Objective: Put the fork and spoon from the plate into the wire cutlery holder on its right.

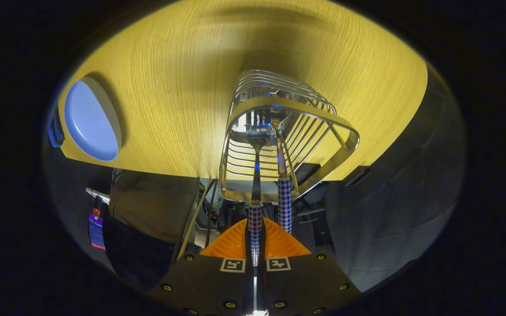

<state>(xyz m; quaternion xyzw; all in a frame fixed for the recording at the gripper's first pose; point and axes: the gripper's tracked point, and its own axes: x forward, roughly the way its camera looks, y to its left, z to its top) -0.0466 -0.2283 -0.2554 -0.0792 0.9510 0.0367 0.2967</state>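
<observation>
I look straight down into the wire cutlery holder [279, 131], which stands on the wooden table near its edge. My gripper [255, 226] is shut on the blue-checked handle of a utensil that looks like the fork [256, 175]. Its head reaches down inside the holder, where tines seem to show. A second utensil with the same checked handle, probably the spoon [284, 202], stands in the holder just to the right of the held one and leans on the rim. Its head is hidden among the wires. The blue plate [89, 120] lies far to the left with nothing on it.
The wooden table [169, 66] stretches beyond the holder, and its edge runs just under the holder and the plate. Past that edge are a person's dark clothing [147, 206], some cables and dark booth cloth [389, 197].
</observation>
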